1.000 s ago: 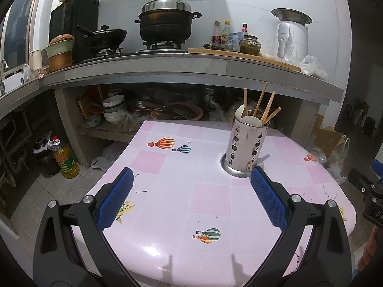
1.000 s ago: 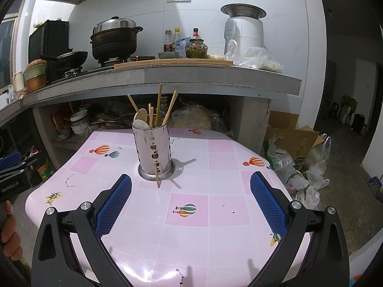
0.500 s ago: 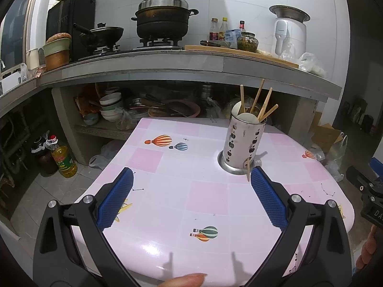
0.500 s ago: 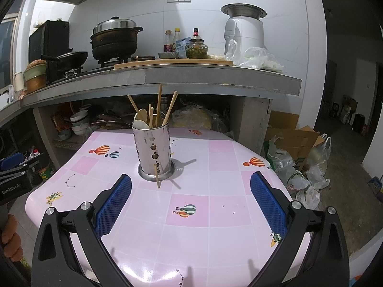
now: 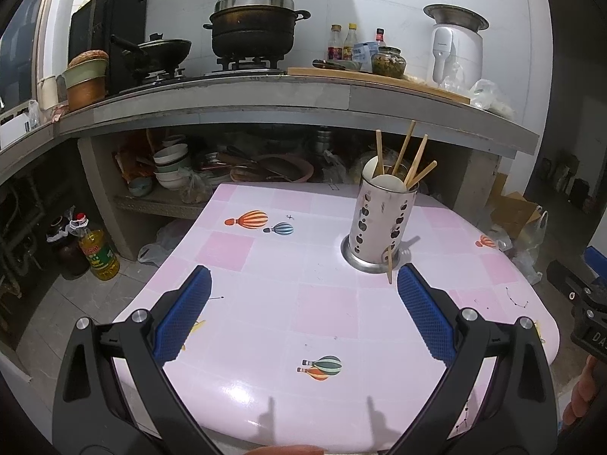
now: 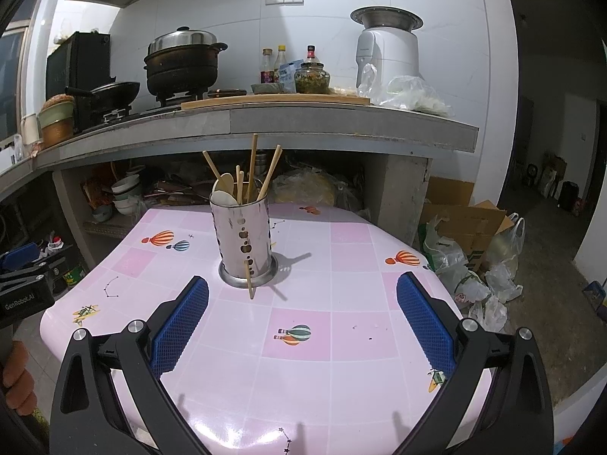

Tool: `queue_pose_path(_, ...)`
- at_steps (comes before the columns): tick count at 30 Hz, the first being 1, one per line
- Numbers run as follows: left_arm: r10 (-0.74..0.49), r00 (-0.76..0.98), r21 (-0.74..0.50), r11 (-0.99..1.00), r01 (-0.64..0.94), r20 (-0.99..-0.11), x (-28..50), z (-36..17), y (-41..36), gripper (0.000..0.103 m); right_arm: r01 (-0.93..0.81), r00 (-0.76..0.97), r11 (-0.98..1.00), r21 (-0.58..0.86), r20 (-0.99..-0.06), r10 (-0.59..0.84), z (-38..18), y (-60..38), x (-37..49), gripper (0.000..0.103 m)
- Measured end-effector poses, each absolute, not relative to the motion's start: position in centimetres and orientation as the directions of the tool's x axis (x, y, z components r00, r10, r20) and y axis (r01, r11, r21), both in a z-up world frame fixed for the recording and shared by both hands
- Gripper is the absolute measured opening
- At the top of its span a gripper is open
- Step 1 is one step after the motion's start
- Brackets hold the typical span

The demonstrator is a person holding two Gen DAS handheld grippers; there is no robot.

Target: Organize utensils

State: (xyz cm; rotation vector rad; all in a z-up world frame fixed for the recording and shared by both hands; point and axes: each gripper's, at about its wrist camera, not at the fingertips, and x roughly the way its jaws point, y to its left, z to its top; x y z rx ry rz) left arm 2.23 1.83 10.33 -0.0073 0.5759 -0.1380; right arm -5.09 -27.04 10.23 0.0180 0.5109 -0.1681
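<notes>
A perforated steel utensil holder [image 5: 382, 223] stands on the pink tiled table [image 5: 326, 303]; it also shows in the right wrist view [image 6: 243, 238]. Several wooden chopsticks [image 6: 252, 168] and a pale spoon [image 6: 224, 189] stand in it. One chopstick [image 6: 248, 280] leans against the holder's base outside, its tip on the table; it also shows in the left wrist view [image 5: 389, 265]. My left gripper [image 5: 303, 309] is open and empty, above the near table edge, short of the holder. My right gripper [image 6: 302, 313] is open and empty, with the holder beyond its left finger.
A stone counter [image 6: 265, 121] with a stove, black pot [image 6: 182, 64], wok, bottles and a white appliance [image 6: 389, 49] overhangs behind the table. Bowls and pans sit on the shelf below it. Cardboard and plastic bags [image 6: 474, 250] lie on the floor to the right.
The left gripper has drawn back and risen slightly, so the holder looks a little farther away. The right gripper has hardly moved. Both stay open.
</notes>
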Motion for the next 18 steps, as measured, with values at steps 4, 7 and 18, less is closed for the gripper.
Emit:
queue_pose_path(4,-0.131,0.830,-0.045,0.991,0.127,-0.542,2.26,10.33,1.83,0.095,0.164,0.859,0.986,-0.026,-0.488,-0.156,10.21,-27.04,-5.08,0.097)
queue_pose_path(7,-0.131,0.829,-0.044,0.991,0.127,-0.544,2.27,10.32,1.82,0.095,0.165,0.858,0.986,-0.025,-0.489,-0.156,10.23,-27.01,-5.09,0.097)
queue_pose_path(18,-0.131,0.823,-0.043,0.991,0.129,-0.553,2.43,10.23,1.85,0.095,0.165,0.858,0.986,-0.026,-0.489,-0.156,10.24,-26.98,-5.07,0.097)
